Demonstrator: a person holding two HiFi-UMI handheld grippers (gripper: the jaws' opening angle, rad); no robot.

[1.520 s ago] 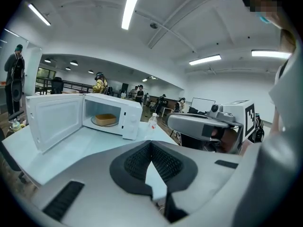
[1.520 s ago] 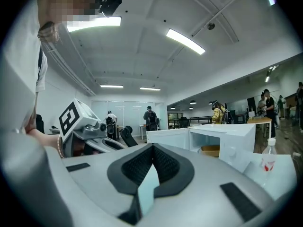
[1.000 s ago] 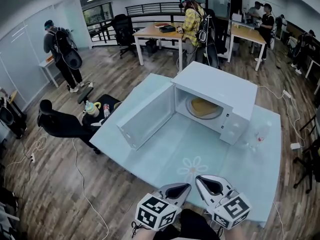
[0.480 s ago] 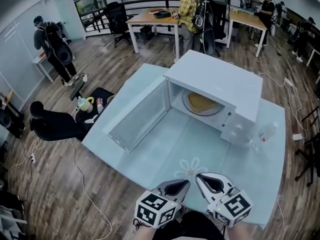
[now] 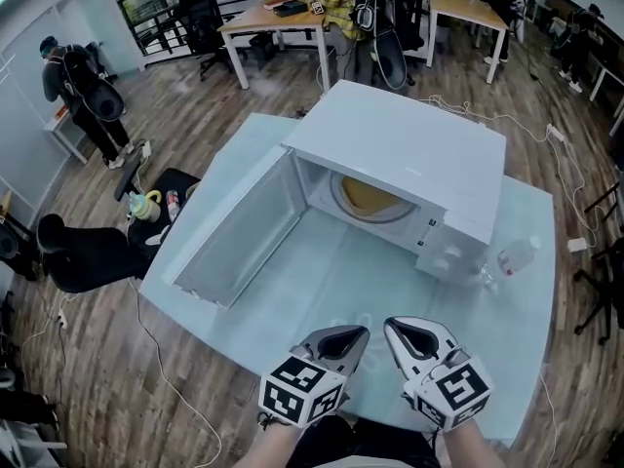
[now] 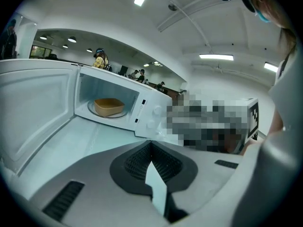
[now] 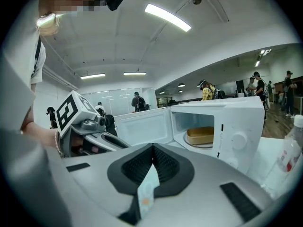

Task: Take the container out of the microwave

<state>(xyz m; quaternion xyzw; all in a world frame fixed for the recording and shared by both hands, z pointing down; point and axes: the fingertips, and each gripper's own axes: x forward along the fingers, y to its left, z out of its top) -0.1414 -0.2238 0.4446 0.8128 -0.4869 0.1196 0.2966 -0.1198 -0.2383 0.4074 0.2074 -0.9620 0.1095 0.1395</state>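
At the far left of the head view a person [image 5: 73, 71] in dark clothes stands by a wall. Nearer in, a black office chair [image 5: 83, 256] sits on the wood floor [image 5: 224, 125], just off the left edge of the pale blue bench [image 5: 292, 300].

On that bench the door [image 5: 239, 237] of the white microwave [image 5: 409, 149] is swung fully open to the left, its pale inner face turned up toward the head camera.

Low in the head view, close to the person's body, the left tool [image 5: 353, 337] points toward the oven. Its jaws are pressed together along one seam, and its own view shows nothing caught between the ribbed pads.

Beyond it, deep in the open cavity, the tan container [image 5: 370, 198] sits on the round turntable plate [image 6: 109, 117]. It is a shallow open-topped dish, well apart from both tools and touched by nothing.

The right tool [image 5: 398, 328] is held just beside the left one and aims the same way. Its jaws are likewise closed tight on nothing. Its own view shows the left tool's marker cube off to the side and the container inside the oven ahead.

Furthest right, a clear plastic bottle [image 5: 514, 257] is on the bench just beside the microwave's control-panel end.
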